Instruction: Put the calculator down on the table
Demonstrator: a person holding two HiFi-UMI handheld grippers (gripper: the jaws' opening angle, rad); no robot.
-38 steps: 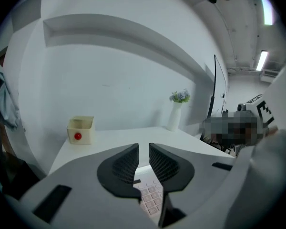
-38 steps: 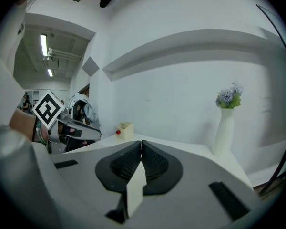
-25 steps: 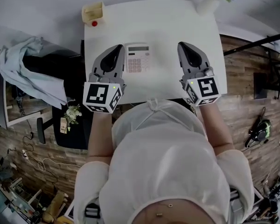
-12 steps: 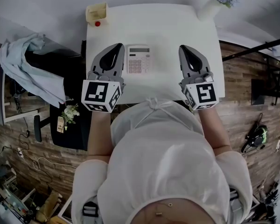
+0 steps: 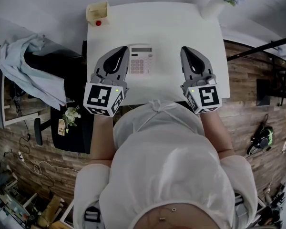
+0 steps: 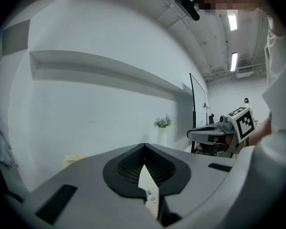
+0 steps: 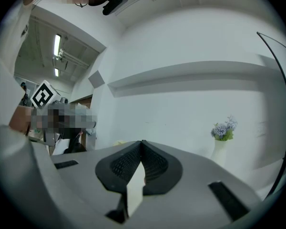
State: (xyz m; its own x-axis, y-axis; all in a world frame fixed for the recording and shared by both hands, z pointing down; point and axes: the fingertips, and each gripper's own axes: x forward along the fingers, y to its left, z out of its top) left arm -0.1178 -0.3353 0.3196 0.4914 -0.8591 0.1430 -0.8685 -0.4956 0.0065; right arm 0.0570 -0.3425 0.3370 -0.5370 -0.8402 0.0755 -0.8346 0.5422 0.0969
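Little has changed in the last second. The calculator (image 5: 141,59) lies flat, keys up, on the white table (image 5: 181,25), in the same spot as a second ago, and I have kept both hands nearly still on either side of it. My left gripper (image 5: 125,49) sits just beside the calculator's left edge; I cannot tell whether it touches. Its jaws are pressed together with nothing between them, and through the slit lower down I glimpse only a sliver of the calculator's keys. My right gripper (image 5: 184,48) stands a little off the calculator's right edge, jaws likewise together and empty. Beyond the calculator, a small yellow box (image 5: 97,12) sits at the far left corner and a vase of flowers (image 5: 213,3) at the far right. Since I hold nothing and the calculator rests on the table, I judge the task done.
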